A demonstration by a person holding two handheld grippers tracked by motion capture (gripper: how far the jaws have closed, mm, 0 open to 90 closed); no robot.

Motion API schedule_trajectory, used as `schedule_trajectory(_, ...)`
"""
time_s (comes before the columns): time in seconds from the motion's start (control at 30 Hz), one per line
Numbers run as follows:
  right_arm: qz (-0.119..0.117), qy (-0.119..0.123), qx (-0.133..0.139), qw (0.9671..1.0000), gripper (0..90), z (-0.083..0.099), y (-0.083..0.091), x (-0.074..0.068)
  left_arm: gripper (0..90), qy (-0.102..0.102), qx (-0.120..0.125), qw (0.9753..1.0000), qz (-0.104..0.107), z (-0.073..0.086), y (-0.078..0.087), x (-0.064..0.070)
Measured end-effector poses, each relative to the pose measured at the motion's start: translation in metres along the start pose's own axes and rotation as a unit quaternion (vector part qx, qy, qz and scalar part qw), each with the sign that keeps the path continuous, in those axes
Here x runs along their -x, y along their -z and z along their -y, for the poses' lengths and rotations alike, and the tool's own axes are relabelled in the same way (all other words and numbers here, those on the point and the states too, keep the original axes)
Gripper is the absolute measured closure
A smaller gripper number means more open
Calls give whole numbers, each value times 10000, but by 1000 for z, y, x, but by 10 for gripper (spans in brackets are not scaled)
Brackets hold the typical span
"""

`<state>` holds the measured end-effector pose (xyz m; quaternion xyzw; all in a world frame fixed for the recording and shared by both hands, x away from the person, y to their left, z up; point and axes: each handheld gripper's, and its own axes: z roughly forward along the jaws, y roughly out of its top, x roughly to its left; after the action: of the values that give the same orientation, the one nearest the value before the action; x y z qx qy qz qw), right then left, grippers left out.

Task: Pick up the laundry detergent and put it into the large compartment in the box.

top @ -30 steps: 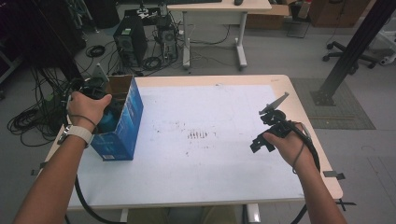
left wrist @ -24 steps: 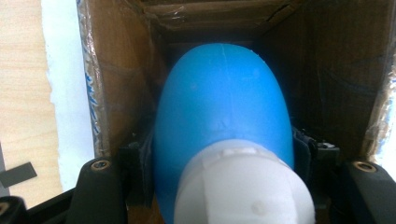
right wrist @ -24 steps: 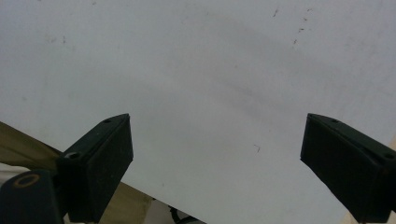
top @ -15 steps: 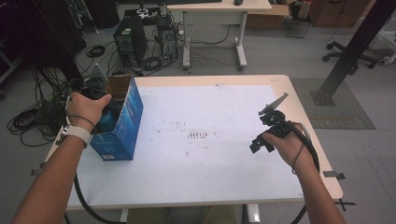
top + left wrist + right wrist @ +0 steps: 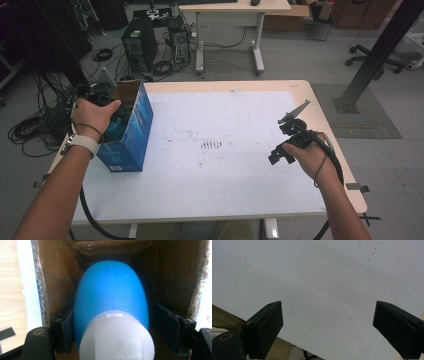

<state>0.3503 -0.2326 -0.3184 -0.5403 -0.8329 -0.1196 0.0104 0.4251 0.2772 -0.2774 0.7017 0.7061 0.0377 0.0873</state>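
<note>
Left tongs spread astride blue bottle, seemingly untouched, inside box; right tongs spread.

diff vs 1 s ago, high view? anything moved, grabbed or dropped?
Nothing visibly changed. The left gripper is still reaching into the blue box, jaws either side of the blue bottle with the white cap; the right gripper still hovers open over the white table, holding nothing.
</note>
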Motion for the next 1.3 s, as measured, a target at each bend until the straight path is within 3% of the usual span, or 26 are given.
schedule_trajectory(0.47,-10,19,18,10000,92,-1,2,-3,229,16,110,9998,185,2,10,-4)
schedule_trajectory(1.07,1,35,10,10000,92,0,2,-5,156,-36,197,9996,184,4,27,-3)
schedule_trajectory(1.3,0,78,13,10000,93,-1,3,-8,129,-143,237,9994,194,5,35,0)
